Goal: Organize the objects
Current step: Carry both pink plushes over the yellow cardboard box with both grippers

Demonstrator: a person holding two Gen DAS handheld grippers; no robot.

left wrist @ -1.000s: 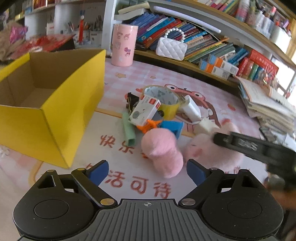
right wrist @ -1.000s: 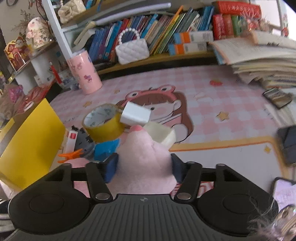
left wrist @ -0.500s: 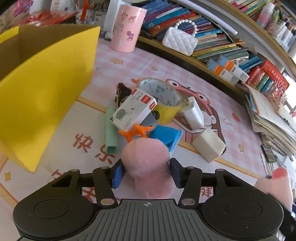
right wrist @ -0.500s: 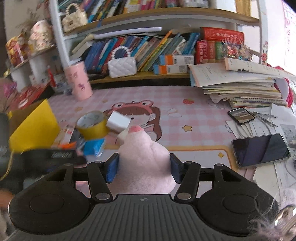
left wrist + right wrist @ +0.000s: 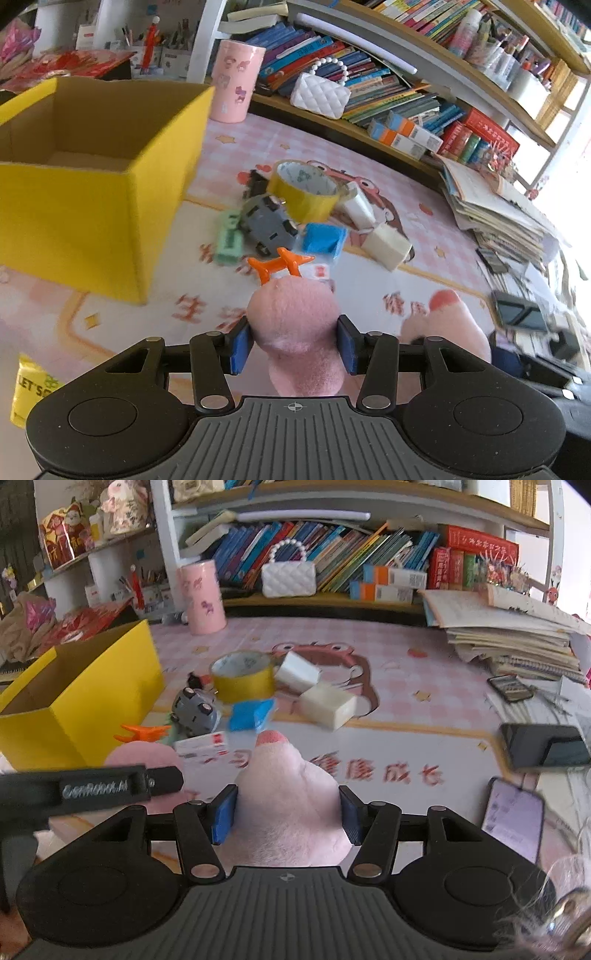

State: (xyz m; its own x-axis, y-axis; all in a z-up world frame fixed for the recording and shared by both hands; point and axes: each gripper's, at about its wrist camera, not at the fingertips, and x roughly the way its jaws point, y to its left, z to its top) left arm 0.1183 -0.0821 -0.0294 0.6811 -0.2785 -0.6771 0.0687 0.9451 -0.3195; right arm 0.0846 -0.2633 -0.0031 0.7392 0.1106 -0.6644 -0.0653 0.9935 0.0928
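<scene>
The left hand-held gripper (image 5: 293,345) has its blue pads pressed on a darker pink plush piece (image 5: 295,317), and its jaws are closing on it. The right hand-held gripper (image 5: 284,814) is clamped on a paler pink plush piece (image 5: 288,801) with a reddish tip. In the right wrist view the left hand-held gripper reaches in from the left edge, just beside the right one. Ahead of both lies a pile on the pink cartoon mat (image 5: 388,746) that covers the bench: an orange toy plane (image 5: 280,264), a small white and red box (image 5: 201,744), a grey wheeled toy (image 5: 267,223), a green block (image 5: 229,242), a blue pouch (image 5: 323,240), two white blocks (image 5: 328,703) and a roll of yellow tape (image 5: 304,192). These lie touching or overlapping one another. To the left stands an open yellow cardboard box (image 5: 92,218), its near corner close to the pile, with bare mat between that corner and the left gripper. To the right, bare mat runs to two phones (image 5: 546,746) and a stack of papers (image 5: 517,642) at the bench's edge. A pink tumbler (image 5: 203,598) stands at the back, before a low shelf of books (image 5: 369,81) and a white quilted purse (image 5: 288,578).
</scene>
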